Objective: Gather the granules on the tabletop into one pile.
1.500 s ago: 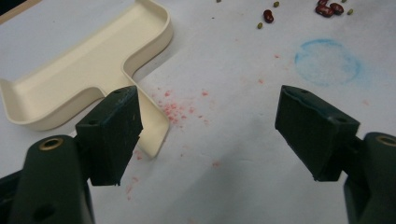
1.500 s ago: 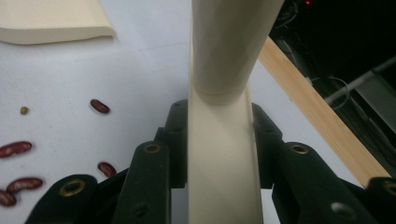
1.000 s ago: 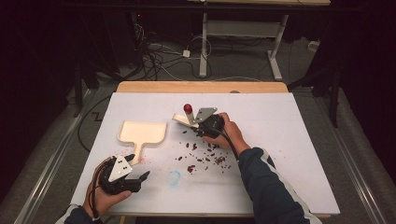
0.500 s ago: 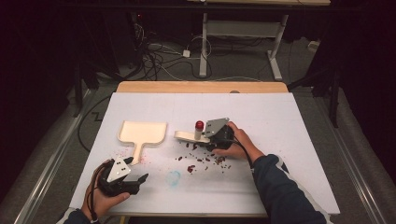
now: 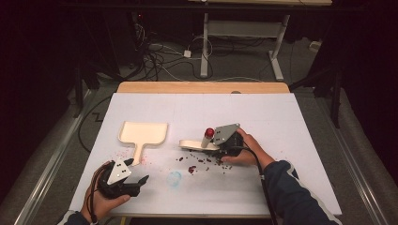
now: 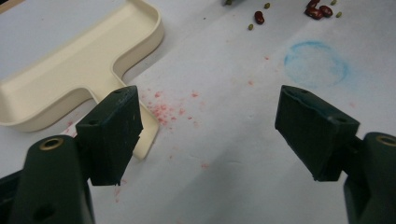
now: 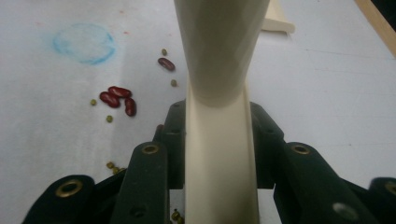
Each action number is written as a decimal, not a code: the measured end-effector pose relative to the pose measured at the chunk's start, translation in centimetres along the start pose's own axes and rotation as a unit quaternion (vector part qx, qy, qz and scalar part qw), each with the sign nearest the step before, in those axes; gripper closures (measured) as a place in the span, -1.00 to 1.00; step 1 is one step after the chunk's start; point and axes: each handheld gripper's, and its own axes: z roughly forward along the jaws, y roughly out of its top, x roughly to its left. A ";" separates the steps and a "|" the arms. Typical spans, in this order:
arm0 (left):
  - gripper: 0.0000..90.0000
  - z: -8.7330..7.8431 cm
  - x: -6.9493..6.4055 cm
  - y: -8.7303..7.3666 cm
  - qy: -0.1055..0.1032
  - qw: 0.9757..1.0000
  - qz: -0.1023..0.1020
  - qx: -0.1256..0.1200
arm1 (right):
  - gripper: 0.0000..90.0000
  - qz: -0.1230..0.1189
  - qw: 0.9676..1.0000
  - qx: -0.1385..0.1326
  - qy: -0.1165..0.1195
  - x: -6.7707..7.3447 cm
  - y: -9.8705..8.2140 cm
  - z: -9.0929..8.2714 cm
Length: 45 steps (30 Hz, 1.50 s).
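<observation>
Cream plastic brush handle [image 7: 219, 140]: far end cut off by top edge; small green specks [image 7: 109, 118] unidentifiable.

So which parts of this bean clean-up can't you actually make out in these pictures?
- Brush bristle end: cut off by the top edge in the right gripper view, and too small to read in the high view.
- Dustpan: its far side is cut off by the left edge in the left gripper view.
- Beans: some lie hidden behind the right tongs and brush handle.
</observation>
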 end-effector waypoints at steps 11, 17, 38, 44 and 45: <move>-0.52 -0.3 -0.4 -0.1 -0.010 1.000 0.002 -0.006 | 0.48 0.004 1.000 -0.008 0.010 0.7 -0.8 -1.3; -0.52 -0.8 -0.7 -0.3 -0.007 1.000 0.008 -0.007 | 0.49 0.014 0.999 -0.022 -0.021 0.1 -0.8 -2.0; -0.54 -1.5 -0.6 -0.4 -0.002 1.000 0.014 -0.009 | 0.49 0.235 0.965 -0.114 -0.024 6.3 5.4 -3.9; -0.54 -1.6 -0.5 -0.4 -0.003 1.000 0.020 -0.016 | 0.49 0.320 0.943 -0.093 0.023 8.3 5.5 0.6; -0.54 -1.6 -0.5 -0.4 -0.003 1.000 0.020 -0.016 | 0.49 0.320 0.943 -0.093 0.023 8.3 5.5 0.6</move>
